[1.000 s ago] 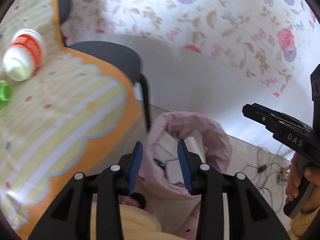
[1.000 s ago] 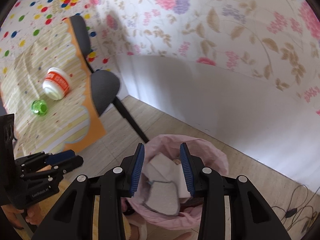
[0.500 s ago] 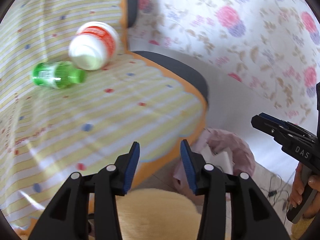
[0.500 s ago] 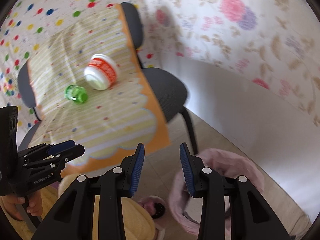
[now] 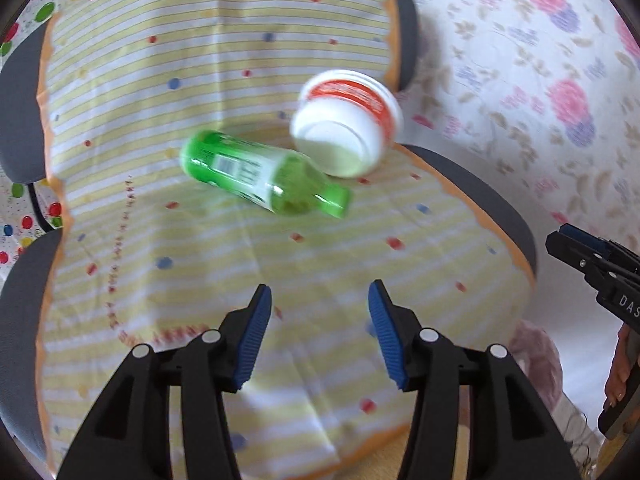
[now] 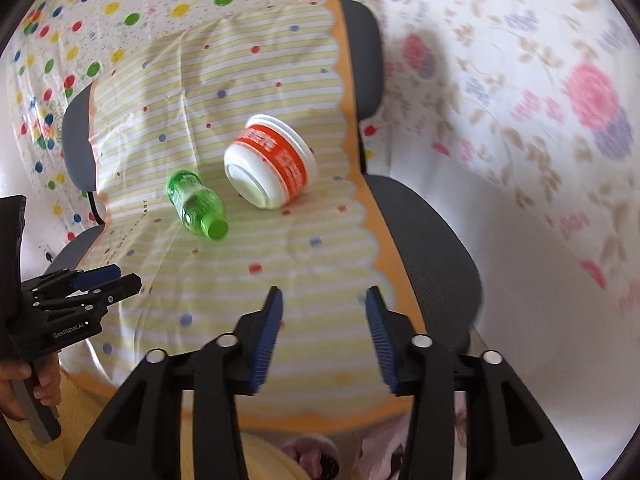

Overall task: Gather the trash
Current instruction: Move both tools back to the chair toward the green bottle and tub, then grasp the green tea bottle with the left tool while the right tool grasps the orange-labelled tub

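Note:
A green plastic bottle (image 5: 260, 180) lies on its side on the striped tablecloth (image 5: 160, 240), cap toward me. A white tub with an orange label (image 5: 348, 120) lies on its side just right of it. Both also show in the right wrist view: the bottle (image 6: 196, 204) and the tub (image 6: 268, 168). My left gripper (image 5: 320, 328) is open and empty, over the cloth short of the bottle. My right gripper (image 6: 322, 328) is open and empty near the table's right edge. The pink bin bag (image 5: 536, 352) shows at the lower right, below the table edge.
Grey chairs stand round the table: one on the right (image 6: 424, 248), one at the back (image 6: 360, 40) and one on the left (image 5: 20, 100). A flowered wall (image 6: 540, 100) is to the right. The other gripper (image 5: 596, 264) shows at the right edge.
Both grippers have swung up from over the pink bin bag to the table. The bottle and tub are now nearer and more central. Both grippers stay open and empty.

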The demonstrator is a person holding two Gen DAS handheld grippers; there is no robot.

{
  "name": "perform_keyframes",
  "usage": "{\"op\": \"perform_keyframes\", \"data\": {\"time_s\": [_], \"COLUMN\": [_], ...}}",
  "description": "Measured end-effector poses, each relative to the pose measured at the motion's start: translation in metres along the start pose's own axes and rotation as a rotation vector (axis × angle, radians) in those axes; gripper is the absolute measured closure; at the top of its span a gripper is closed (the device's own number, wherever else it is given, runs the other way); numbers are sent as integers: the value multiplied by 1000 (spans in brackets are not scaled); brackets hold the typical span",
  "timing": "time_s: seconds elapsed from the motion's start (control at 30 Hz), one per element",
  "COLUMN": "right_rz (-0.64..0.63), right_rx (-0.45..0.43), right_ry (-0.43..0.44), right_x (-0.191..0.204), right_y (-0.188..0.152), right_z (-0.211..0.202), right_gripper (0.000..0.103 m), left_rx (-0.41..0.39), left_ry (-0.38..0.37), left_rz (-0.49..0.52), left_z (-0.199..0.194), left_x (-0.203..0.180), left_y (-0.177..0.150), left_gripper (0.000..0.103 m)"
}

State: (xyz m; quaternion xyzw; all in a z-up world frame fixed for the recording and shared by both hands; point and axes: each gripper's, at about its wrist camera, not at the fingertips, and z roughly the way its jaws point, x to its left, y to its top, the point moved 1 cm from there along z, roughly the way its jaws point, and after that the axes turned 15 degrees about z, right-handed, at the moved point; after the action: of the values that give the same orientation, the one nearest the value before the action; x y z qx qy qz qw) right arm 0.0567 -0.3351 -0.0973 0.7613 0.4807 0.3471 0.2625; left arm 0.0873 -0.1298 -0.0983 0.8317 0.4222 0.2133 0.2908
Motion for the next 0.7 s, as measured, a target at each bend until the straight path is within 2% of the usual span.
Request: {"op": "perform_keyframes", "data": {"time_s": [0.2, 0.33, 0.43, 0.5, 0.6, 0.7], "right_rz": [-29, -48, -56, -55, -68, -72], "right_rx": [-17, -28, -36, -42, -49, -48], "right_ry": [15, 12, 5, 3, -3, -6], "right_x": [21, 33, 37, 39, 41, 39], "right_y": [44, 67, 78, 84, 89, 92], "right_z": [42, 66, 78, 84, 92, 97], "right_gripper": [56, 56, 56, 56, 56, 56], "left_rx": [-8, 16, 34, 37, 72, 135], "left_ry": [66, 91, 80, 126, 182, 168], "left_rz": [-28, -61, -91, -95, -134, -200], "left_z": [17, 44, 70, 83, 109, 133], "left_x": [35, 58, 68, 71, 82, 94], "left_y": [30, 57, 80, 92, 109, 113], "left_gripper": [53, 48, 37, 27, 25, 25]}}
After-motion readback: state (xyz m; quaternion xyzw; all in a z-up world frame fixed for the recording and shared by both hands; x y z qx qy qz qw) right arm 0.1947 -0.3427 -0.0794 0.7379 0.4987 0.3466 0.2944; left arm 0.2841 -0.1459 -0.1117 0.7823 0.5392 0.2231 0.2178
